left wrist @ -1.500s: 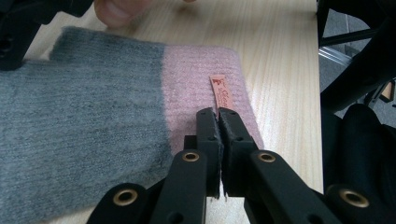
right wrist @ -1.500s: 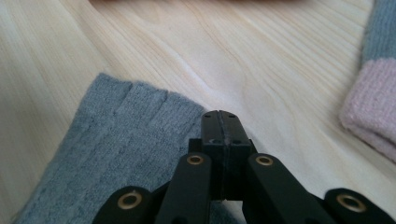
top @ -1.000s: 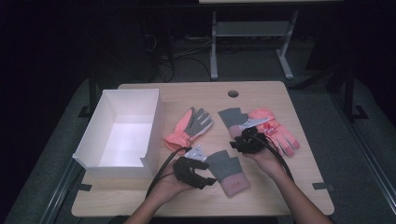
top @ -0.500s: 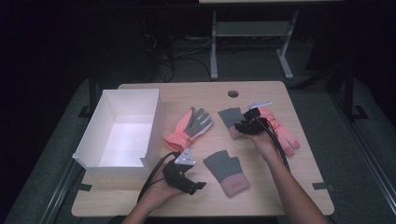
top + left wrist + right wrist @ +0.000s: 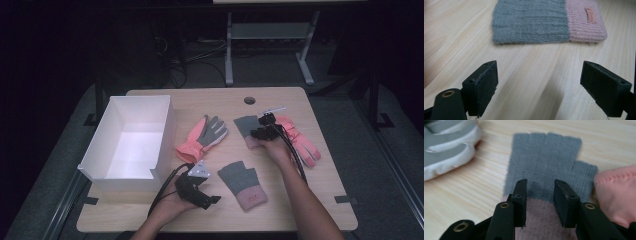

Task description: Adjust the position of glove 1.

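Two grey-and-pink knit fingerless gloves lie on the wooden table point(image 5: 320, 200). My left gripper point(image 5: 210, 198) point(image 5: 546, 82) rests near the front edge, jaws open wide and empty, facing the near knit glove point(image 5: 245, 185) point(image 5: 544, 22) just to its right. The far knit glove point(image 5: 243, 124) point(image 5: 549, 152) lies under my right gripper point(image 5: 257, 131) point(image 5: 539, 187). Its jaws stand a narrow gap apart, low over the line where grey meets pink cuff. No cloth is bunched between them.
An empty white box point(image 5: 165, 130) stands at the left. A pink ski glove with a grey palm point(image 5: 202, 137) point(image 5: 446, 147) lies beside it. Its pink mate point(image 5: 302, 142) point(image 5: 616, 187) sits right of my right hand. A round cable hole point(image 5: 249, 100) is near the far edge.
My right gripper has moved away from me, onto the far knit glove. My left gripper has drawn back from the near knit glove toward the front edge.
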